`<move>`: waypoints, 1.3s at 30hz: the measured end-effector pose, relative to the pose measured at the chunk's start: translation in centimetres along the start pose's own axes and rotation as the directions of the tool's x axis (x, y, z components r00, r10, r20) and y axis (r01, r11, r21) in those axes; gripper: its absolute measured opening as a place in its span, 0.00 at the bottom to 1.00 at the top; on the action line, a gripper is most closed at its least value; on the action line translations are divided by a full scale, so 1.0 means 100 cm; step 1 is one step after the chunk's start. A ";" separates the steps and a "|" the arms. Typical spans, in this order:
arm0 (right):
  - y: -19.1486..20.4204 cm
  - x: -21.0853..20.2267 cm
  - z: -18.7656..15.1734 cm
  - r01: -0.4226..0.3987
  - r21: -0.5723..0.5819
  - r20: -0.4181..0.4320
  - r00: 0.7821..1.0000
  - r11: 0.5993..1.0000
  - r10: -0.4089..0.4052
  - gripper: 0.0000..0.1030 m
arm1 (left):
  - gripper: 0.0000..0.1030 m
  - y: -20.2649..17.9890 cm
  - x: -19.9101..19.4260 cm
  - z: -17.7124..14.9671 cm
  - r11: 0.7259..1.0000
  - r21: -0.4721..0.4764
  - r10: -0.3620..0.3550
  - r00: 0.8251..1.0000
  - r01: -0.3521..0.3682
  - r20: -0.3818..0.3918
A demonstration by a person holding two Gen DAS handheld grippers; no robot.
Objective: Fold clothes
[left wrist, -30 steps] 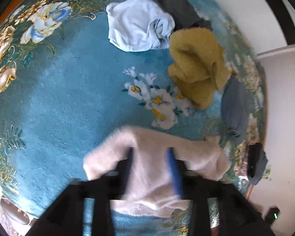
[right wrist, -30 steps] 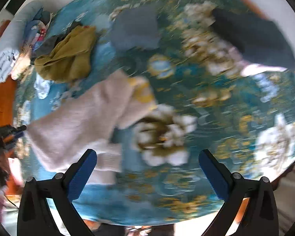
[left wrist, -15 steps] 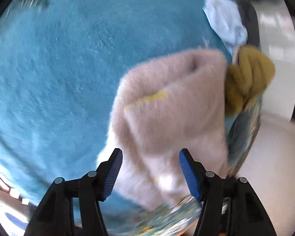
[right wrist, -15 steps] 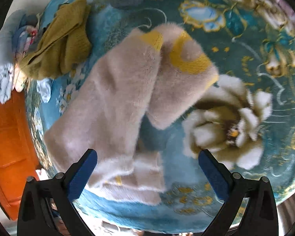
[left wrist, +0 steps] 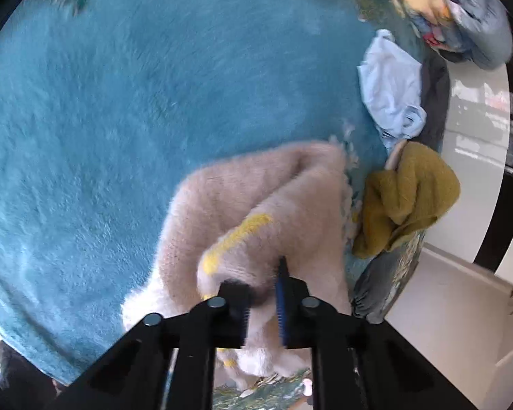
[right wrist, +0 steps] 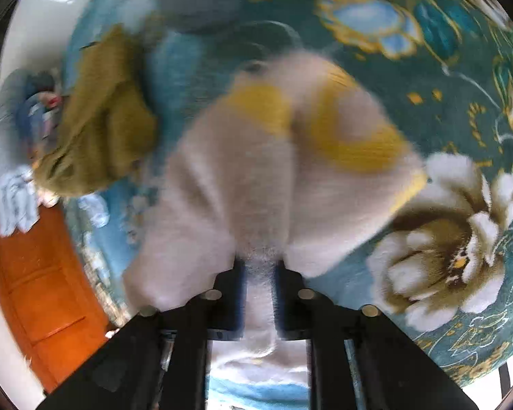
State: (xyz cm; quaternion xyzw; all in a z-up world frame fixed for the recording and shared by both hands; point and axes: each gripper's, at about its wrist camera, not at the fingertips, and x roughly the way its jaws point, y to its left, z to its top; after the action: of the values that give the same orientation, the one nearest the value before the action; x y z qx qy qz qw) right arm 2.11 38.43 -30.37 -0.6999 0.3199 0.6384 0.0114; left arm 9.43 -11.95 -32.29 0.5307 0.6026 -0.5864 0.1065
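Right wrist view motion-blurred: fluffy beige sweater with yellow bands [right wrist: 256, 177] and mustard knit garment [right wrist: 102, 130] are soft-edged. Sweater's near edge hidden behind right gripper [right wrist: 260, 290] body. Left view: left gripper [left wrist: 261, 302] body covers sweater's hem; grey cloth [left wrist: 369, 294] partly hidden; clothes pile [left wrist: 461, 10] cut by the lens edge, items indistinct.

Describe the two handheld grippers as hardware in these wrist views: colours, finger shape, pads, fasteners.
Both look alike. The left gripper has black angular finger arms with round silver fasteners at the joints; one ribbed blue pad shows edge-on. The right gripper has the same black arms and silver fasteners, with dark blue pad faces. No cables, markings, hands or sleeves are visible.
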 end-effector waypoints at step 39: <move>0.042 -0.314 -0.214 -0.213 -0.336 0.192 0.938 0.917 0.288 0.09 | 0.08 -0.118 -0.226 -0.128 0.785 0.618 -0.070 0.997 0.048 0.011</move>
State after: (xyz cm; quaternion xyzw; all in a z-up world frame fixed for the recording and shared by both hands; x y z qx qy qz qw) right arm 19.73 39.58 3.54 -0.5645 0.2994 0.7558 -0.1431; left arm 16.09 -10.16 -4.61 0.5074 0.3926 -0.7628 -0.0810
